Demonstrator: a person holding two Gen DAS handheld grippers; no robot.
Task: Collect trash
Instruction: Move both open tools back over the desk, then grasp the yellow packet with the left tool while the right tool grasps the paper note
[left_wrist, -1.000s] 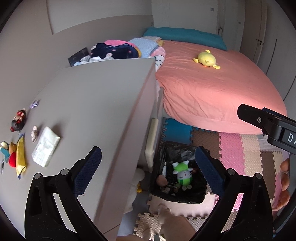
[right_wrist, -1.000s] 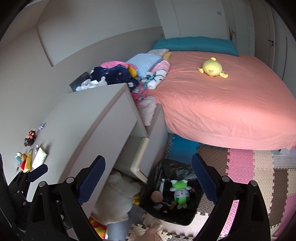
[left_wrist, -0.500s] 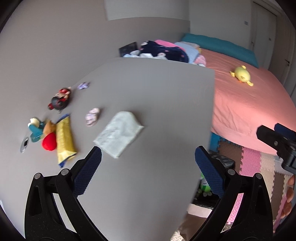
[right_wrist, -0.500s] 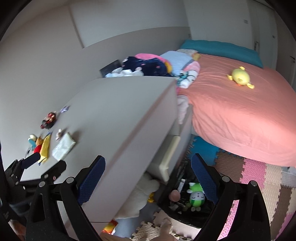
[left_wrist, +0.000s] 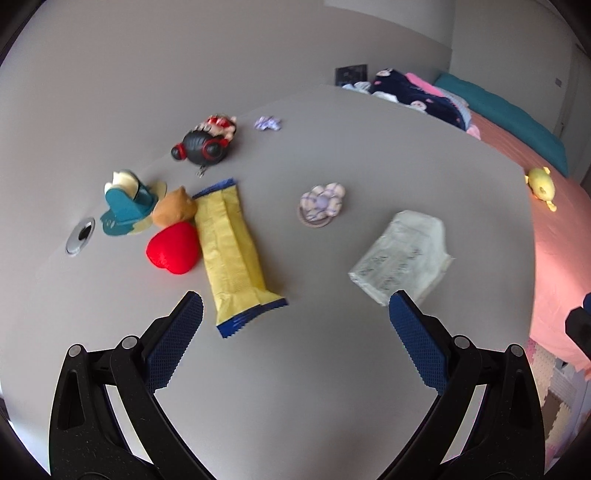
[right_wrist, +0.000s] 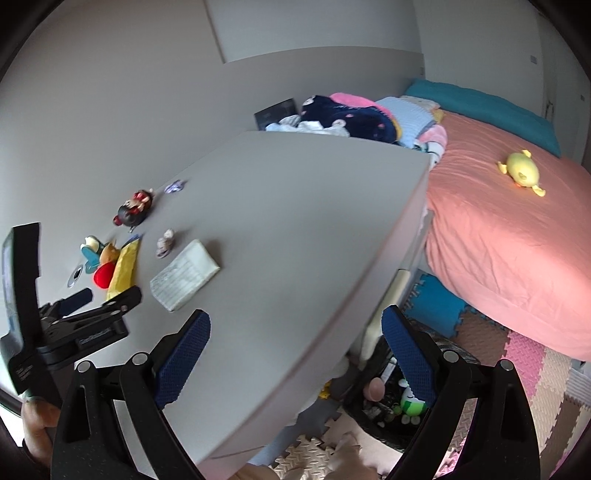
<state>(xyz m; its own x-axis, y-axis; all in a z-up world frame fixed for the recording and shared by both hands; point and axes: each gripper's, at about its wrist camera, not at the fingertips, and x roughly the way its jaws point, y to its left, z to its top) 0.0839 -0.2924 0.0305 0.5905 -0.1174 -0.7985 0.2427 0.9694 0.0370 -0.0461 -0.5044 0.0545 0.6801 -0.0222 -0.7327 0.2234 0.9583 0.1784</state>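
Observation:
A yellow snack wrapper (left_wrist: 231, 251) with blue ends lies flat on the grey desk (left_wrist: 314, 369), just ahead of my open left gripper (left_wrist: 295, 325). A pale tissue pack (left_wrist: 400, 254) lies off its right finger, and a small crumpled wrapper (left_wrist: 268, 123) sits at the far side. In the right wrist view the same yellow snack wrapper (right_wrist: 123, 266) and tissue pack (right_wrist: 184, 279) lie at the left, with the left gripper (right_wrist: 101, 299) beside them. My right gripper (right_wrist: 295, 350) hangs open and empty over the desk's edge. On the floor stands a black bin (right_wrist: 448, 349) holding toys and scraps.
Small toys crowd the desk's far left: a red heart plush (left_wrist: 173, 248), a teal figure (left_wrist: 127, 205), a black and red figure (left_wrist: 205, 142), a flower-shaped piece (left_wrist: 322, 204). A pink bed (right_wrist: 509, 236) with a yellow plush (right_wrist: 521, 175) fills the right. Foam mats (right_wrist: 528, 350) cover the floor.
My left gripper has swung from the bin and bed over to the desk top and closed in on the yellow wrapper. My right gripper has turned left, towards the desk.

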